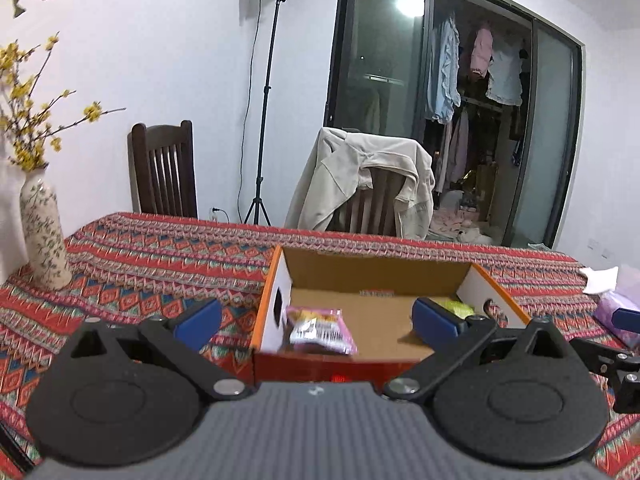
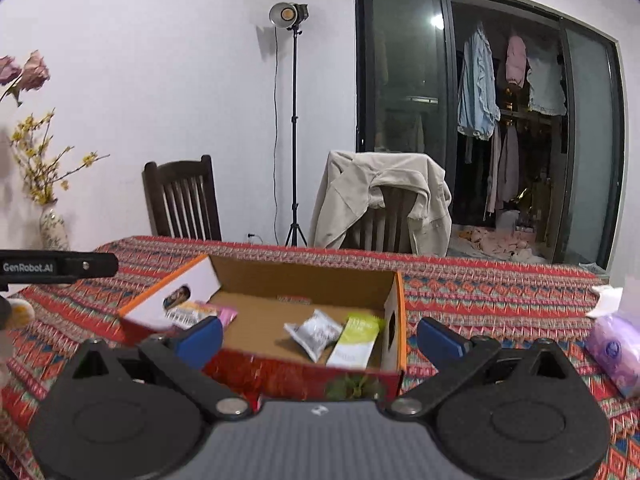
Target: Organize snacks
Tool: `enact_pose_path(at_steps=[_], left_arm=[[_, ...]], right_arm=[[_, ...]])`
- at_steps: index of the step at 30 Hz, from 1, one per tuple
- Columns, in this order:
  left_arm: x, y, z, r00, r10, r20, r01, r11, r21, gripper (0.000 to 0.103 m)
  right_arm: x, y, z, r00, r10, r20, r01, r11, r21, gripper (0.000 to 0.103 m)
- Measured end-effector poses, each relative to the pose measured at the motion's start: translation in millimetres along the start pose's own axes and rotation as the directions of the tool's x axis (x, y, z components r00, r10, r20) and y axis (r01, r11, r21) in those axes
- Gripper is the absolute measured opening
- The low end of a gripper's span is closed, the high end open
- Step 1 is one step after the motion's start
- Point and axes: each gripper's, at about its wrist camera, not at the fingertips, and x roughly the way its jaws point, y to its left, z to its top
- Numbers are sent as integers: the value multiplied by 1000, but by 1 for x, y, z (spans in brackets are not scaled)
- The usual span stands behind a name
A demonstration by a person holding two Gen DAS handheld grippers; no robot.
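An open cardboard box with orange rims stands on the patterned tablecloth. Inside lie a pink snack packet, a grey-white packet and a yellow-green packet. My left gripper is open and empty, just in front of the box, its fingers wide on either side of the pink packet. My right gripper is open and empty, in front of the box near its right end. The left gripper's body shows at the left edge of the right wrist view.
A flowered vase with yellow branches stands at the table's left. A purple tissue pack lies at the right. Two chairs stand behind the table, one draped with a jacket. A light stand is by the wall.
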Motion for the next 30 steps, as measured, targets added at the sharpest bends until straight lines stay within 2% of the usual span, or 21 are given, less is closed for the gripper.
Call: enact_pose_path(at_steps=[4, 14, 22, 30], left_arm=[[-11, 9, -19, 999, -17, -29, 17, 1000, -12, 103], [-27, 32, -64, 998, 7, -65, -10, 999, -46, 103], [-31, 30, -74, 997, 3, -73, -5, 999, -35, 103], [-26, 35, -77, 995, 13, -95, -17, 999, -39, 103]], right_arm=[[-11, 3, -17, 1000, 5, -31, -5, 1000, -3, 103], [-25, 7, -58, 994, 42, -101, -39, 999, 34, 103], [-24, 13, -80, 985, 24, -170, -21, 1000, 20, 103], [-13, 17, -81, 978, 15, -207, -13, 1000, 11, 101]])
